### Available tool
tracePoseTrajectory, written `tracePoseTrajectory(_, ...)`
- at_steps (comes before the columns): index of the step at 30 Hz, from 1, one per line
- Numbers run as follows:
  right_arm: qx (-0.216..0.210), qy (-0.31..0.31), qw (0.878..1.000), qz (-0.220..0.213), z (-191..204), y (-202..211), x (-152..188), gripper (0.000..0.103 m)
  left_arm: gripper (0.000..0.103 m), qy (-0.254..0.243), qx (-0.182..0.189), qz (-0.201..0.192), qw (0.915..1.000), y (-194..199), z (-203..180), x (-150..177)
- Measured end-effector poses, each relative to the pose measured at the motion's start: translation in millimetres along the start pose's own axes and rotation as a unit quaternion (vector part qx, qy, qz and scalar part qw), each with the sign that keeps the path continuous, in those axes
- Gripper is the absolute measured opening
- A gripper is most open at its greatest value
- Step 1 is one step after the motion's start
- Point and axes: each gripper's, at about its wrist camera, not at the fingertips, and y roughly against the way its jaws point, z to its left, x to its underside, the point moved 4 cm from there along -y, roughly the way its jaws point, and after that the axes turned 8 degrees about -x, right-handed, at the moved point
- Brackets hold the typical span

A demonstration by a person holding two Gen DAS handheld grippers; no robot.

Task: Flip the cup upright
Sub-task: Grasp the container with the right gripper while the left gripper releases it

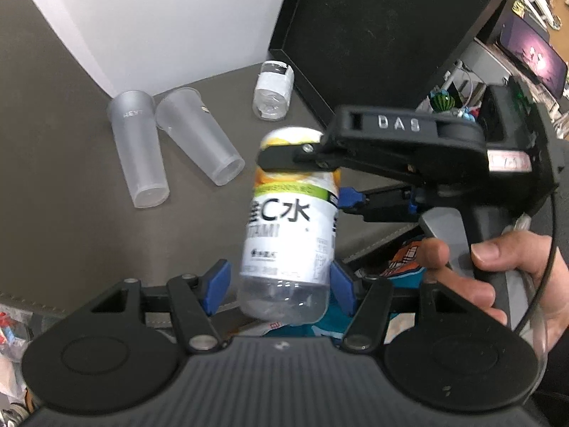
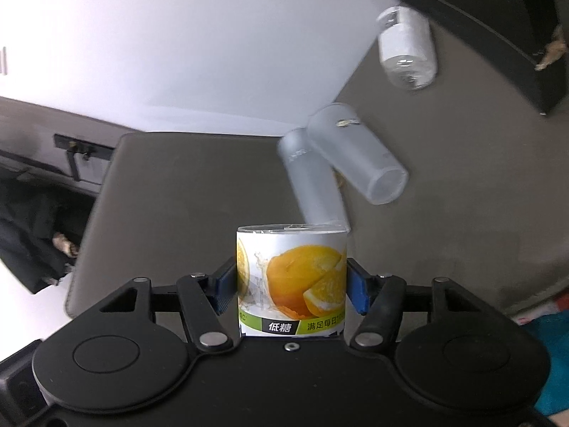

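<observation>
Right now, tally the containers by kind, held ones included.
Frosted cups lying on their sides: 2
Orange-label bottle, held by right hand-held gripper: 1
White-label clear bottle lying down: 1
Total: 4

"DAS" stands raised on the black right gripper (image 1: 313,174); the white orange-printed cut bottle cup (image 1: 291,220) reads "C水", "低糖" (image 2: 291,284).

Frosted translucent plastic cups (image 1: 138,153), clear plastic bottle (image 1: 290,238) with glossy printed label (orange fruit), matt grey tabletop (image 1: 71,220)
</observation>
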Motion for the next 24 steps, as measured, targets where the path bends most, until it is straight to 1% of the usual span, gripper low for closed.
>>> tracePoseTrajectory(5,0.019,0.016,1.0,-0.009,1.2,6.6,2.3,0.06,0.06,0.014,-0.02,-0.012,0.9996,12.3,13.1,1.1)
tracePoseTrajectory(8,0.033,0.028,0.999,-0.023,3.3,12.7,2.0,0.06,0.061,0.023,-0.026,-0.021,0.9992,20.2,21.0,-1.5)
tracePoseTrajectory(12,0.048,0.05,0.997,-0.035,8.5,19.3,1.8,0.06,0.06,0.05,-0.029,-0.05,0.997,34.7,32.3,-11.8)
tracePoseTrajectory(16,0.058,0.074,0.995,-0.045,16.0,23.2,2.9,0.06,0.061,0.046,-0.045,-0.078,0.9949,48.5,35.1,-25.1)
tracePoseTrajectory(22,0.069,0.128,0.987,-0.07,34.3,29.4,5.2,0.06,0.061,0.071,-0.026,-0.097,0.9924,59.8,34.5,-39.4)
tracePoseTrajectory(24,0.061,0.135,0.986,-0.077,41.3,33.1,5.7,0.06,0.061,0.078,-0.015,-0.104,0.9914,62.8,32.4,-43.8)
